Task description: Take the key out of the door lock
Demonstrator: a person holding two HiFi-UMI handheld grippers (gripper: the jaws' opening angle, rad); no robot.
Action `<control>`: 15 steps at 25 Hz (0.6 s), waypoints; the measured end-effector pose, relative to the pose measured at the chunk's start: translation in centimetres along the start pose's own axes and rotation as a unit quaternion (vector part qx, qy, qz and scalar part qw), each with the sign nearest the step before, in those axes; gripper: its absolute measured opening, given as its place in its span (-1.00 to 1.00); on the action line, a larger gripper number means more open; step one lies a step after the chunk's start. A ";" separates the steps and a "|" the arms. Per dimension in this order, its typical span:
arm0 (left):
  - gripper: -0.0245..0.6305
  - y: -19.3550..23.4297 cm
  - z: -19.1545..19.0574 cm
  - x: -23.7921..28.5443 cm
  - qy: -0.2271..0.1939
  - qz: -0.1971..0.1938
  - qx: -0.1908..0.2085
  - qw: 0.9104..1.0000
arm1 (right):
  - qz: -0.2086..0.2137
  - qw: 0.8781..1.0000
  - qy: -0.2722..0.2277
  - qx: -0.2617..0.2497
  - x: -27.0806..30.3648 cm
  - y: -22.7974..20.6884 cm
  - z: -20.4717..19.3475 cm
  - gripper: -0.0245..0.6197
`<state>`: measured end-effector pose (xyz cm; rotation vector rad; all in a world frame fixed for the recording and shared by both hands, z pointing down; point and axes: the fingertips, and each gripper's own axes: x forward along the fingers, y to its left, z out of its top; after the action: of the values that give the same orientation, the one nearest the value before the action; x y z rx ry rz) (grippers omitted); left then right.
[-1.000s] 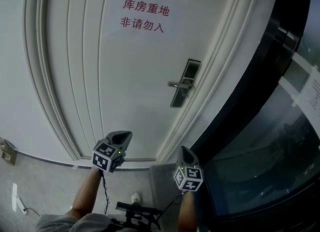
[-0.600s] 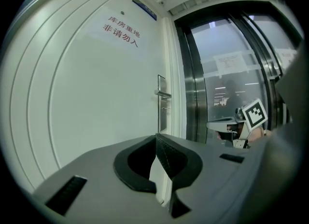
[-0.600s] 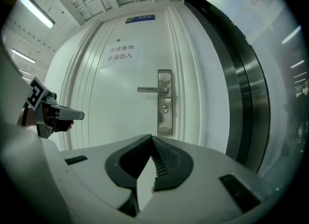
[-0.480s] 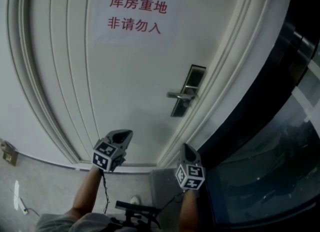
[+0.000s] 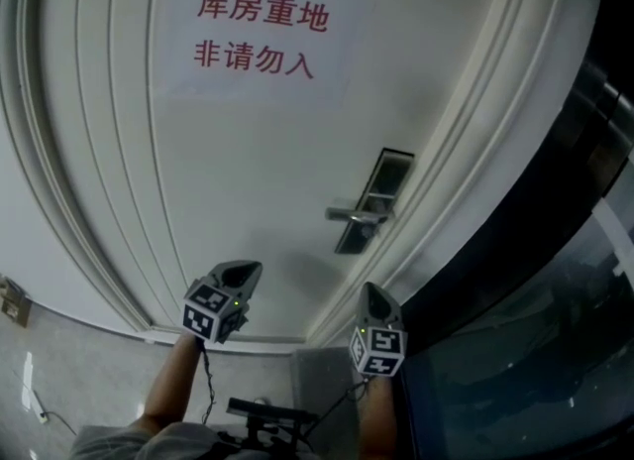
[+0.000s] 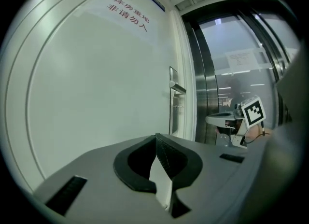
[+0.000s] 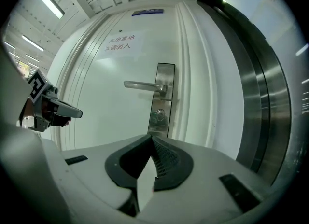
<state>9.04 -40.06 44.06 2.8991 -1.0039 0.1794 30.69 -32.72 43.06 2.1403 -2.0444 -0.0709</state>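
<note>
Since the earlier head view, the door (image 5: pixel 248 180) fills more of the frame, its sign (image 5: pixel 260 37) is larger, and the lock plate (image 5: pixel 371 200) sits lower. Both tools hold their places.

Right gripper (image 7: pixel 151 138): jaws together, nothing between them. Left gripper (image 6: pixel 155 137): jaws likewise together and empty, held at 9 o'clock of the right one.

In the right gripper view the lock cylinder (image 7: pixel 159 116) stands at 12 o'clock of the jaw tips, well apart from them, just below the lever handle (image 7: pixel 142 86). The key should be there, but it is too small to confirm.

Risks, as judged:
- The jaws must part before contact, or they will butt against the key.
- The key head is small, so a shallow pinch may slip off.
- A high approach may catch the lever instead.
- Pulling while the key sits turned would bind it.
- A loose grip on withdrawal would drop it to the floor (image 5: pixel 79 369).

Surface: white, smooth, moulded door with red characters on paper at 11 o'clock. Room: dark glazed partition (image 5: pixel 515 250) at 3 o'clock and grey floor at 7 o'clock.
</note>
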 end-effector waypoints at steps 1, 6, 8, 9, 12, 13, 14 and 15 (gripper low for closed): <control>-0.95 0.1 0.0 0.4 0.000 0.001 -0.001 1.000 | 0.001 1.000 0.000 -0.003 0.5 -0.3 0.2 -0.89; -0.95 0.9 -0.2 1.8 0.004 0.008 -0.004 1.000 | 0.008 1.000 -0.007 -0.009 2.5 -1.1 1.0 -0.89; -0.95 1.2 -0.1 2.2 0.004 0.010 -0.006 1.000 | 0.009 1.000 -0.010 -0.013 3.3 -1.4 1.5 -0.89; -0.95 1.4 -0.1 2.4 0.004 0.012 -0.007 1.000 | 0.010 1.000 -0.011 -0.015 3.7 -1.5 1.7 -0.89; -0.95 2.0 0.1 2.8 0.001 0.019 -0.008 1.000 | 0.014 1.000 -0.015 -0.020 4.9 -1.8 2.3 -0.89; -0.95 2.2 0.1 2.9 0.000 0.021 -0.009 1.000 | 0.015 1.000 -0.016 -0.022 5.2 -1.9 2.6 -0.89; -0.95 2.4 0.2 3.0 -0.002 0.023 -0.009 1.000 | 0.016 0.999 -0.017 -0.024 5.6 -2.0 2.8 -0.89; -0.95 2.5 0.3 3.1 -0.003 0.024 -0.010 1.000 | 0.017 0.999 -0.018 -0.026 5.9 -2.0 3.0 -0.89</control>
<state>9.96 -43.98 44.22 2.8600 -1.0711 0.1623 32.52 -38.80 40.36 2.0874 -2.0751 -0.1564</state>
